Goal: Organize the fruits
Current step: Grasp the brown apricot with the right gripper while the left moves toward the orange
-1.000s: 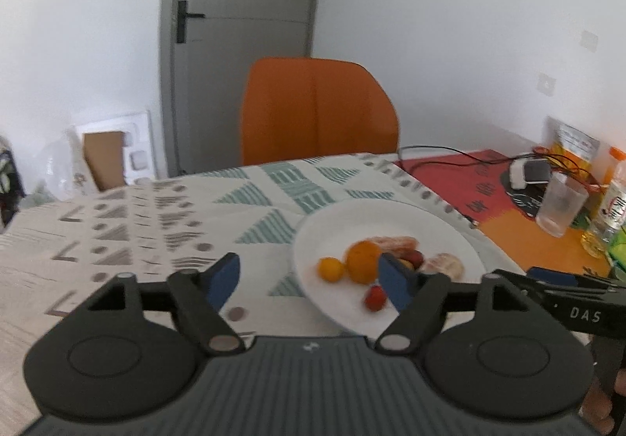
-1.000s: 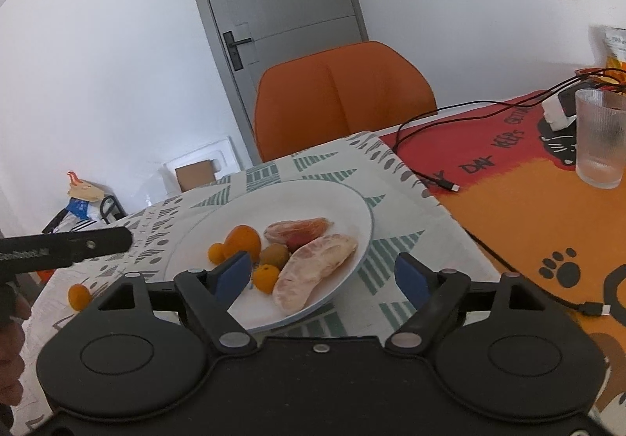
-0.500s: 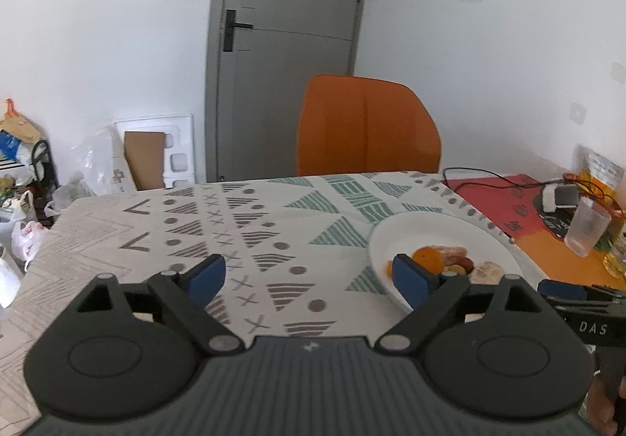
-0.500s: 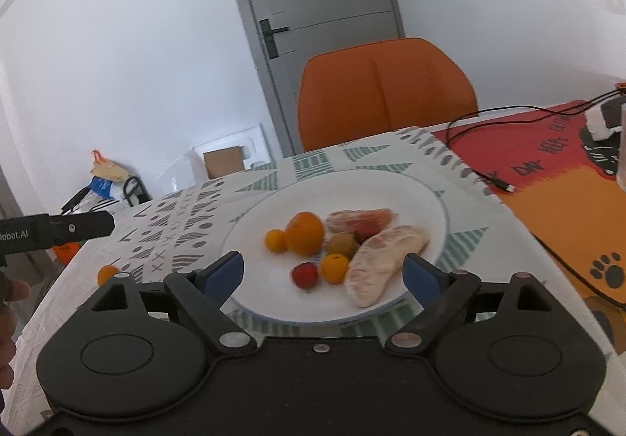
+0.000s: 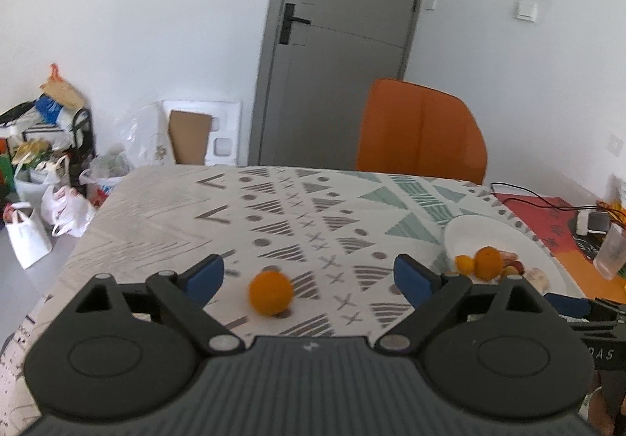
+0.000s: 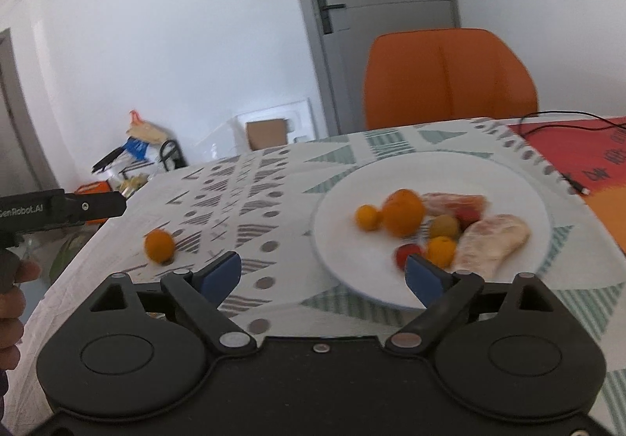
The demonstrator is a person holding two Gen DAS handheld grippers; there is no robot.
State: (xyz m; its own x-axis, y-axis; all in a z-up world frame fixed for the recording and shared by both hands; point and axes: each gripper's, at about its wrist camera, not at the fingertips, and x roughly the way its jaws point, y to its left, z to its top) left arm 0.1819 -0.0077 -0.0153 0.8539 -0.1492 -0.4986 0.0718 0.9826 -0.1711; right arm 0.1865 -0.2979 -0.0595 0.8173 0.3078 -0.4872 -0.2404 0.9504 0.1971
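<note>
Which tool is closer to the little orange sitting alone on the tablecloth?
Left. The left tool has the lone orange just ahead, between its open fingers; the right tool faces the plate, orange off to its left.

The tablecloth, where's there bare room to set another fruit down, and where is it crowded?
Bare cloth runs from the loose orange back to the far table edge by the orange chair, and between that orange and the white plate. The plate's far half is bare too. Its near half is crowded with fruit, and the red mat carries a cable.

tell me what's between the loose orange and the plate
Only bare patterned tablecloth between the orange and the plate, seen in the right wrist view.
</note>
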